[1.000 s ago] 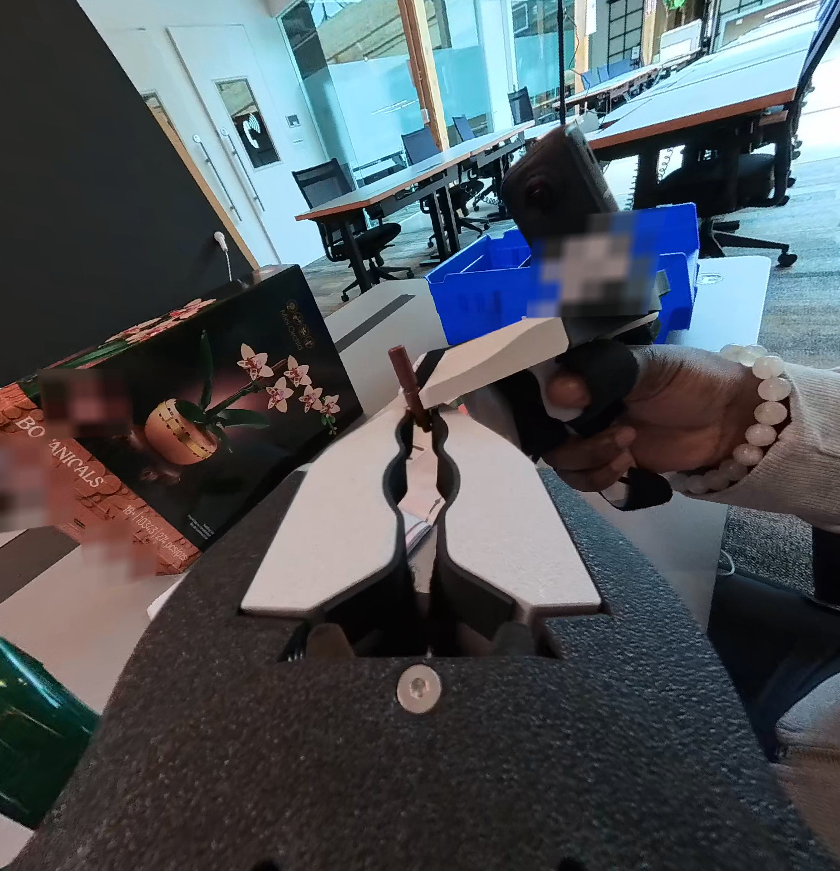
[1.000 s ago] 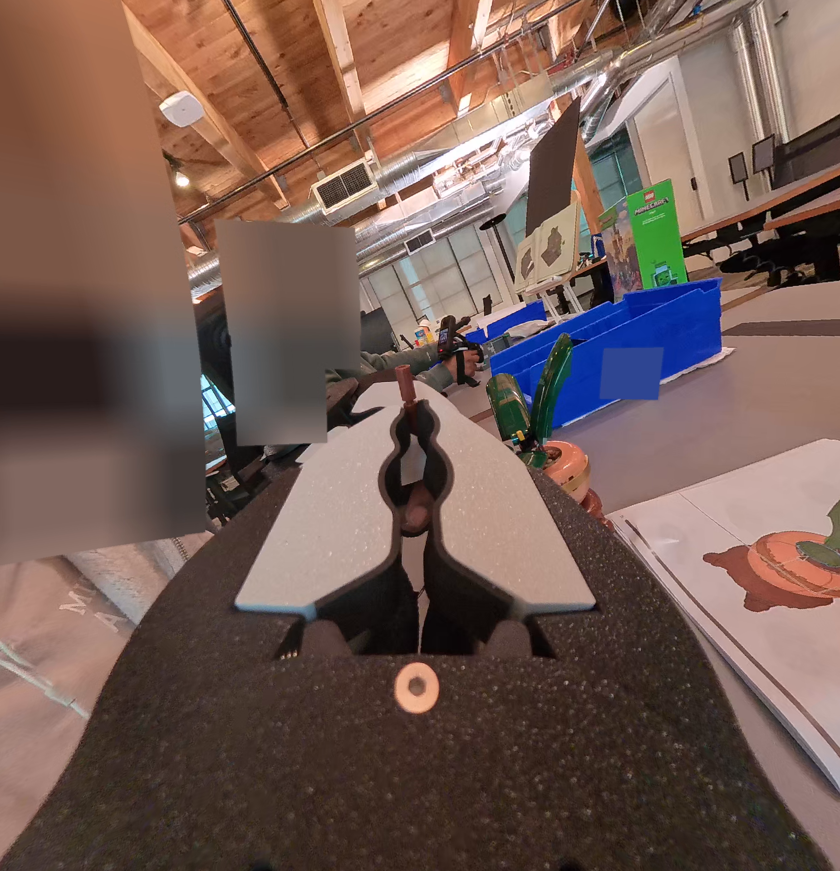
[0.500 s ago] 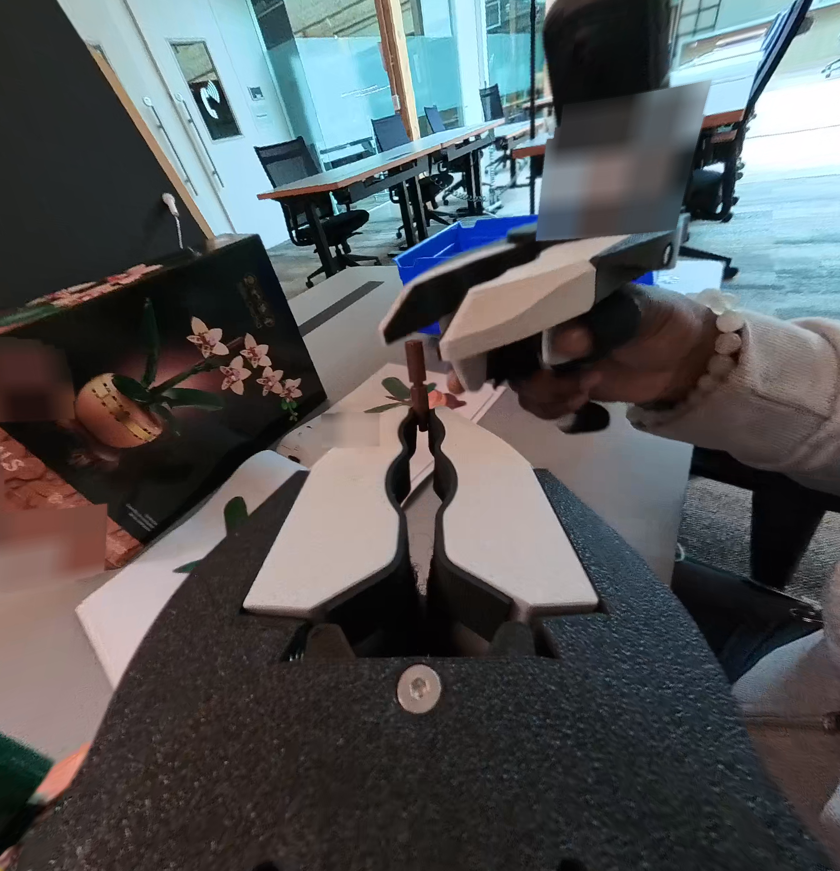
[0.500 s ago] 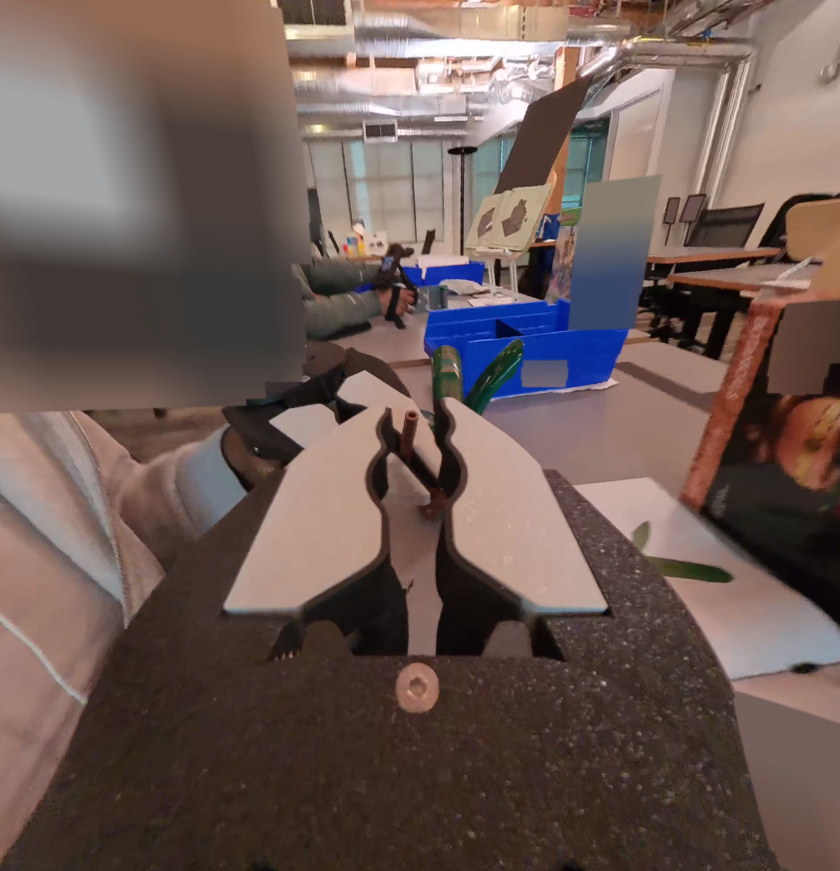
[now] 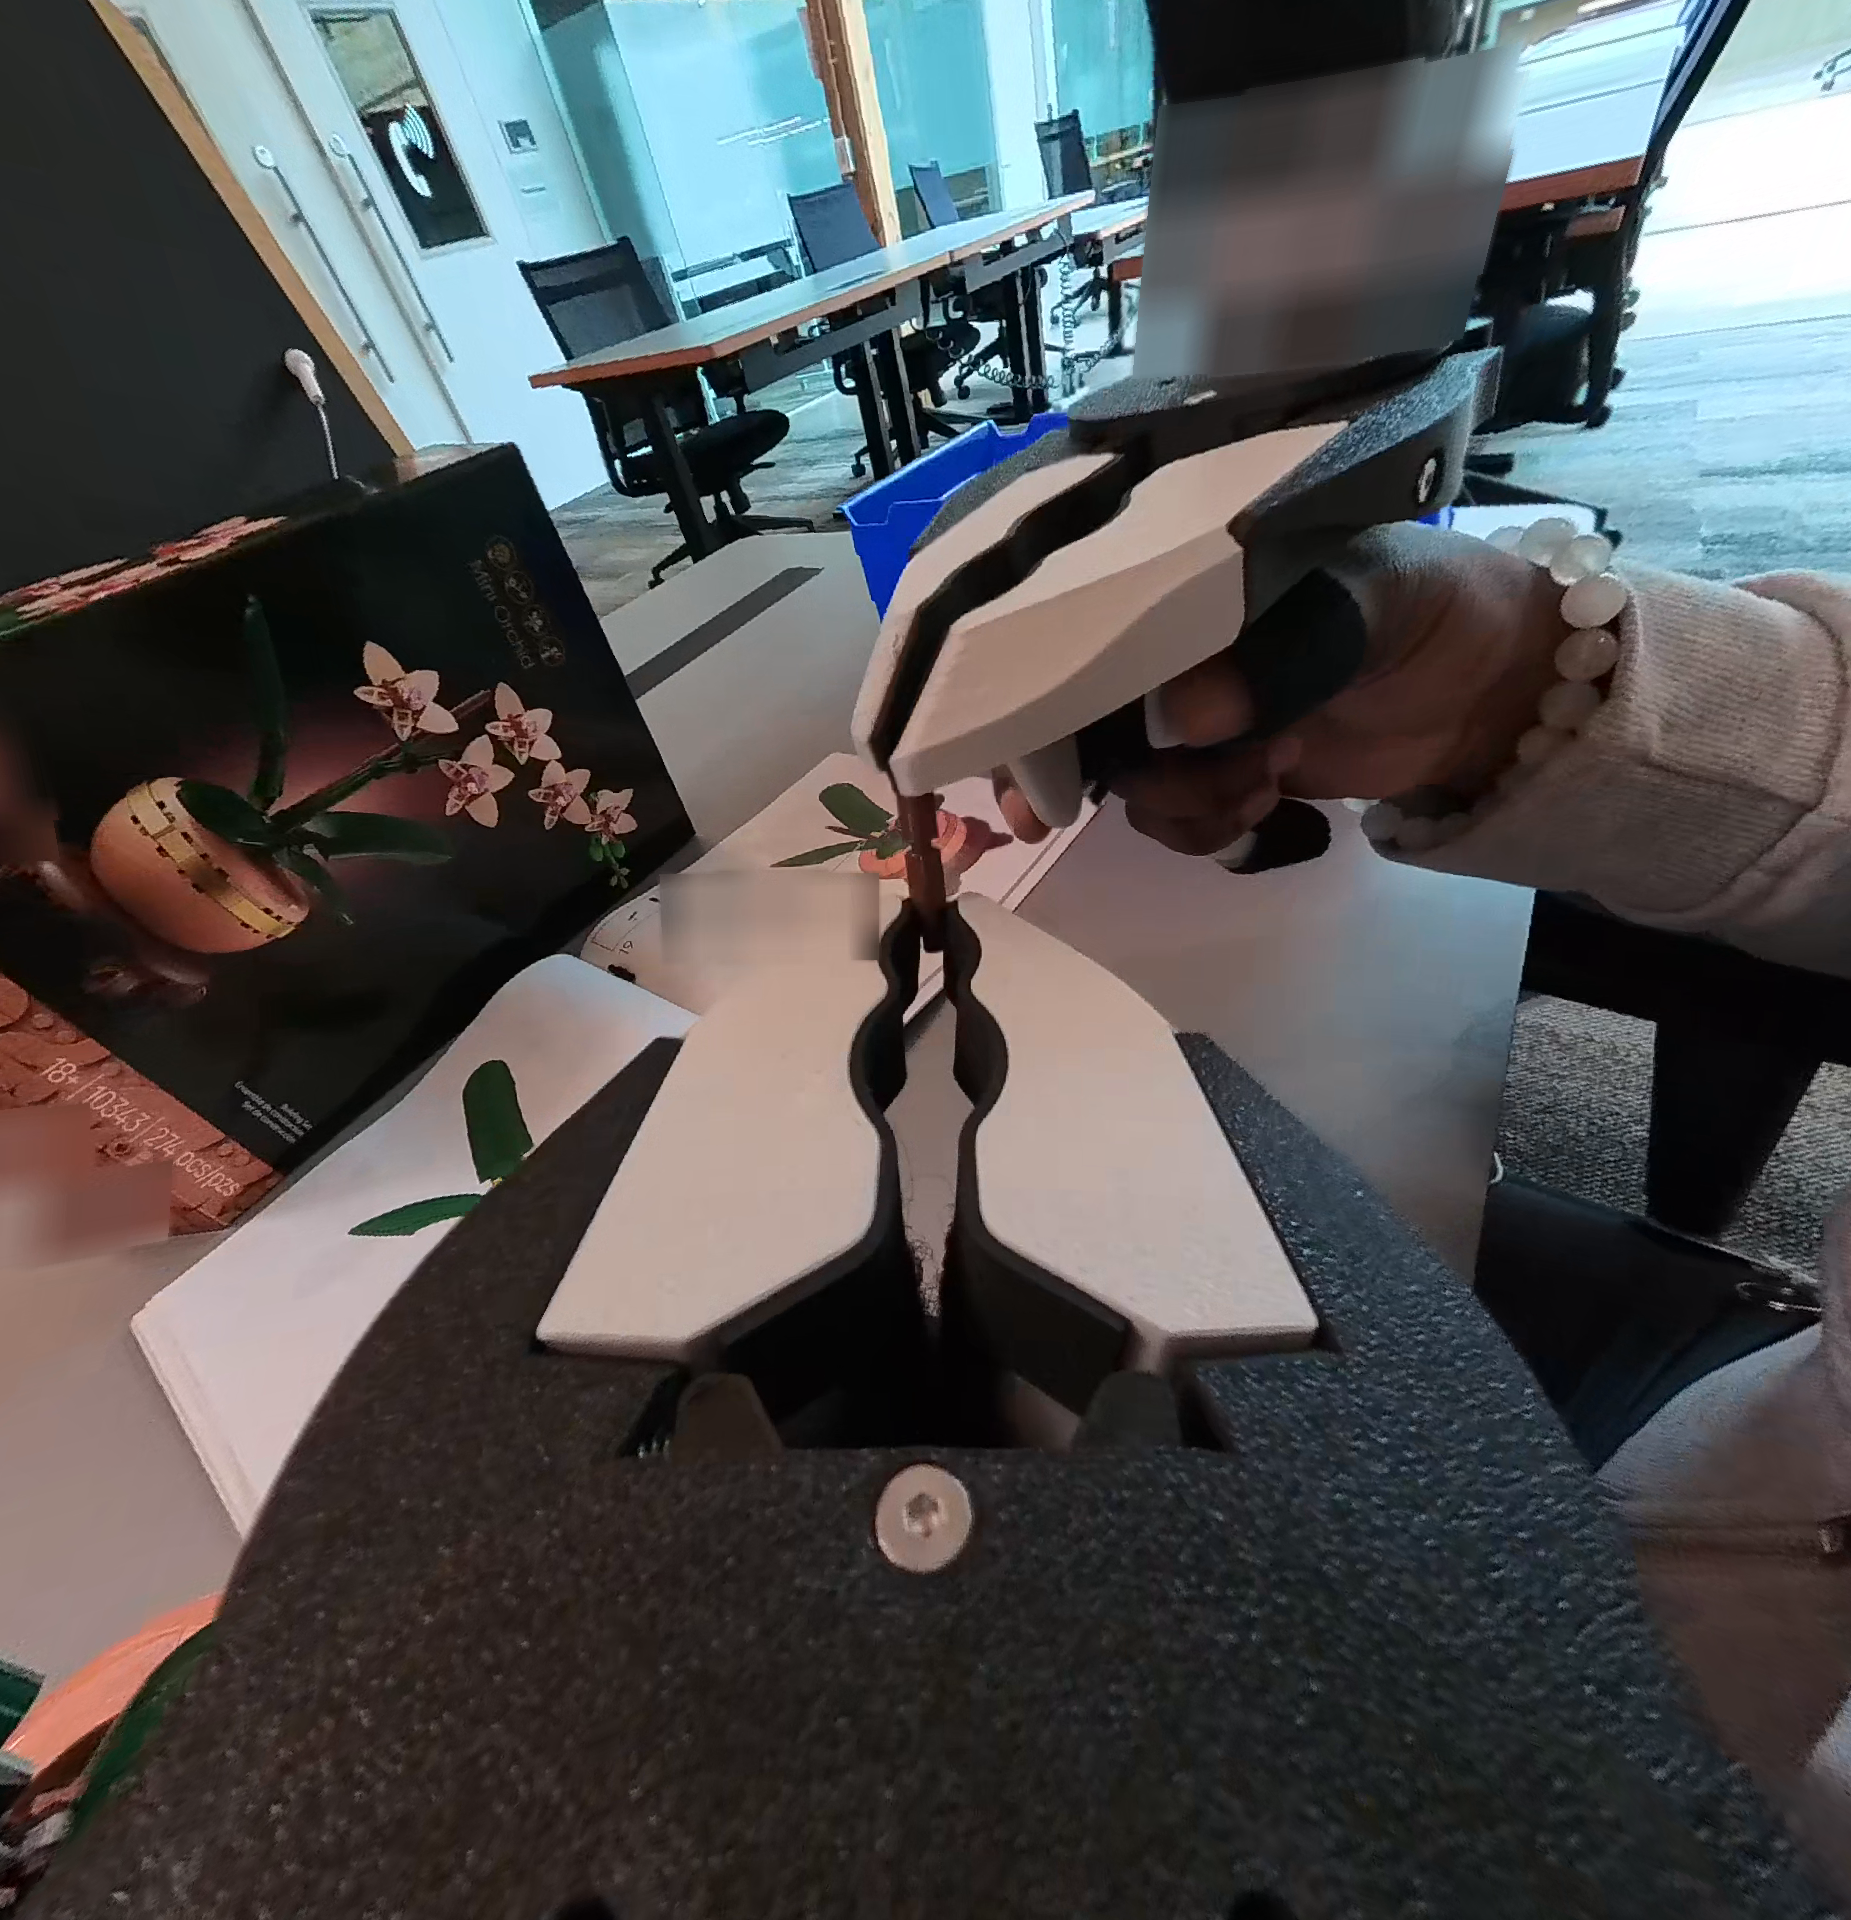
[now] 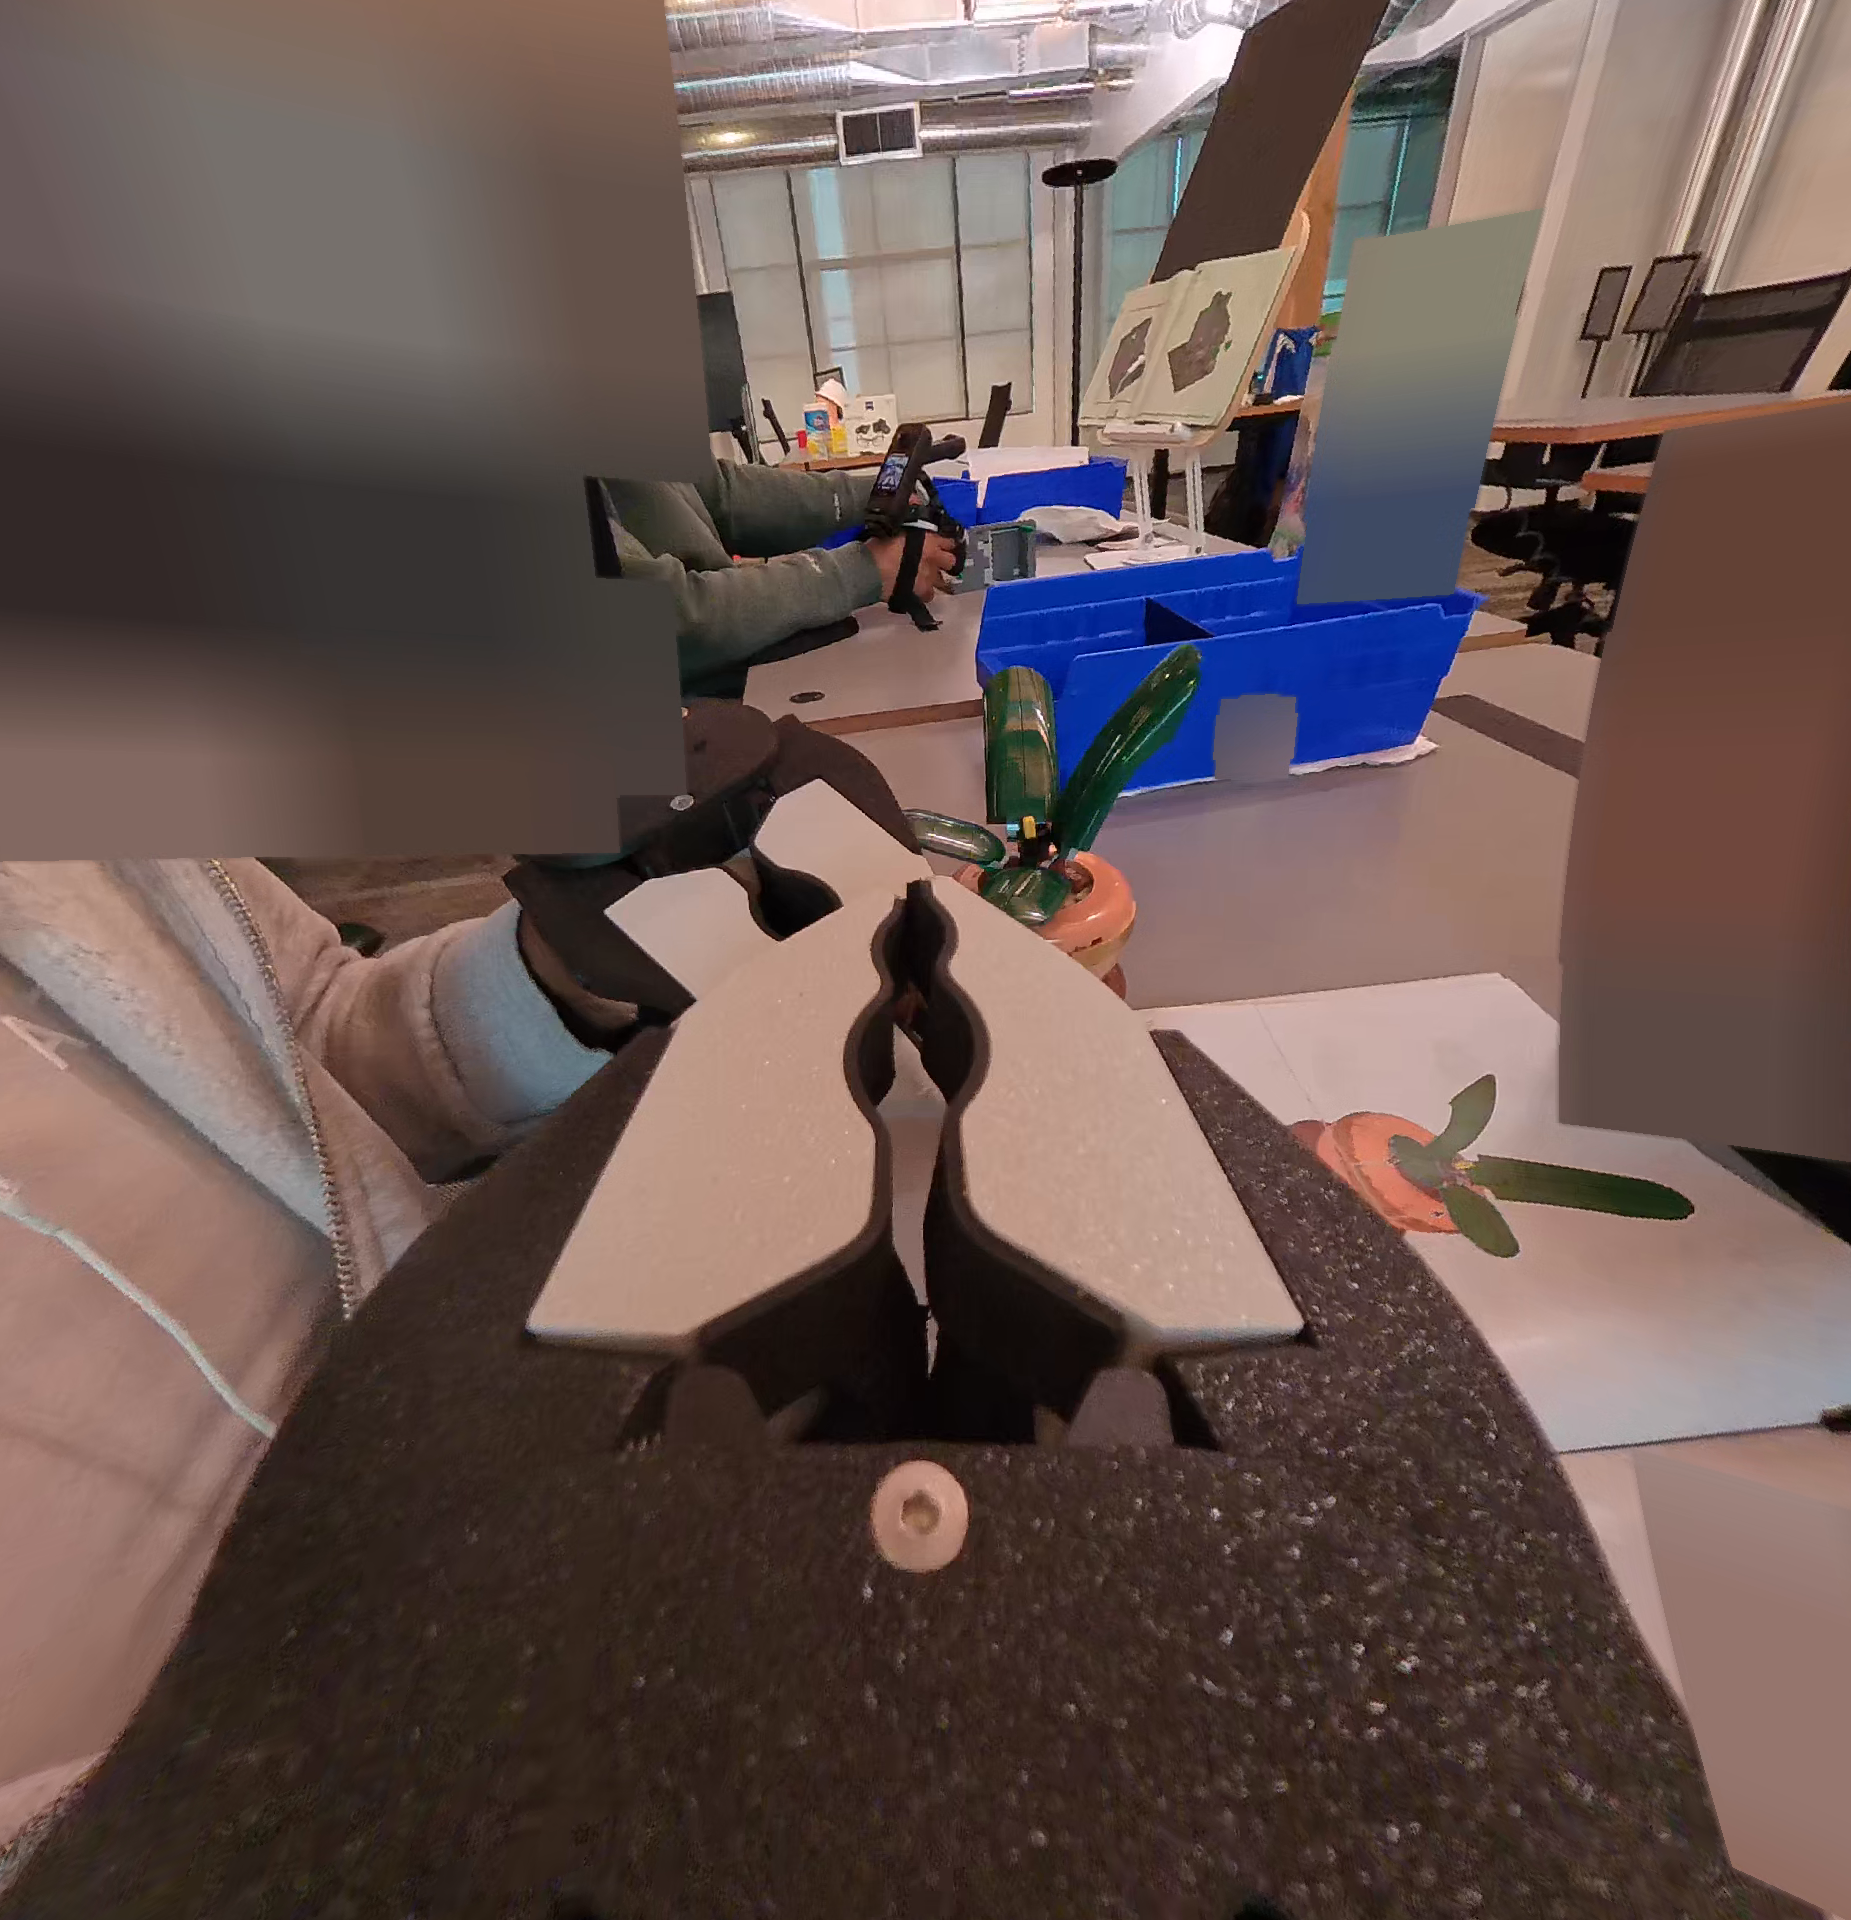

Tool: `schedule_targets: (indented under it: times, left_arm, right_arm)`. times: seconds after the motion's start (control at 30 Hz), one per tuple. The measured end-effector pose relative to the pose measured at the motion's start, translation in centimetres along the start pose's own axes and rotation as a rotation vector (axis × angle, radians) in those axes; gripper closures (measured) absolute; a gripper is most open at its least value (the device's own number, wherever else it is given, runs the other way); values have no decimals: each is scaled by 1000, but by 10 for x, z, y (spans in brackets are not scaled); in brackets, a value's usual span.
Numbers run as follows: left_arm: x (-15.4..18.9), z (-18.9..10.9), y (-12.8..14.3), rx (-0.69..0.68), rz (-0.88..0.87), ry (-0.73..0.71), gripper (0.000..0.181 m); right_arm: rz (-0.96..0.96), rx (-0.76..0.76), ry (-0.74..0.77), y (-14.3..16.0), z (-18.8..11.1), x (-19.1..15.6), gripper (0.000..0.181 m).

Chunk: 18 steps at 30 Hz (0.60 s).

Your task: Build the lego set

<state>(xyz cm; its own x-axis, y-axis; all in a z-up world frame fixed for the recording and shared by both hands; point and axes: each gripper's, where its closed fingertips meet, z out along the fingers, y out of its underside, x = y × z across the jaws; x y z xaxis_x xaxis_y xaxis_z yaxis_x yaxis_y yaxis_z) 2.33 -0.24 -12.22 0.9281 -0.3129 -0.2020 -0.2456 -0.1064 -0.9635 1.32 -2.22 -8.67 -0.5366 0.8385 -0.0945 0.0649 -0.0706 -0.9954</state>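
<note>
Left wrist view: the left gripper (image 5: 926,935) is clenched on the lower end of a thin reddish-brown Lego stem rod (image 5: 922,868), held upright above the table. A second ago the right gripper (image 5: 893,750) came at the rod from the side; half a second ago it hung just above the top; now it has tipped down and its fingertips are closed over the rod's upper end. Both tools grip the same piece, so this looks like a handover or re-grip before the stem is planted. Behind stand the dark set box printed with orchids (image 5: 308,790) and the open white instruction booklet (image 5: 401,1226), with a blue plastic bin (image 5: 921,509) beyond.

Right wrist view: the right gripper (image 6: 916,904) is clenched, with only a sliver of brown (image 6: 908,1029) visible between its fingers. The left gripper (image 6: 796,883) lies just beneath, touching or nearly so. The peach-coloured Lego pot with dark green leaves (image 6: 1046,883), probably the stem's destination, sits right behind the tips. Those leaves crowd the pot's top and could snag the rod.
</note>
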Motion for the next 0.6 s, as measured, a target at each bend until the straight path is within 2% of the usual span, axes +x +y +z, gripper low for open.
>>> schedule_targets:
  times: [0.3, 0.37, 0.47, 0.6]
  left_arm:
    - [5, 1, 0, 31, -3, 30, 178]
    - [4, -2, -5, 53, -22, 35, 178]
    - [-1, -4, -11, 50, -2, 5, 178]
    - [-7, -6, -8, 39, 7, -1, 178]
  right_arm:
    - [86, 42, -14, 2, -2, -1, 181]
    - [76, -20, -6, 14, 0, 0, 181]
    - [126, 122, -28, -1, 0, -3, 181]
    - [119, 97, -32, 1, 11, -4, 181]
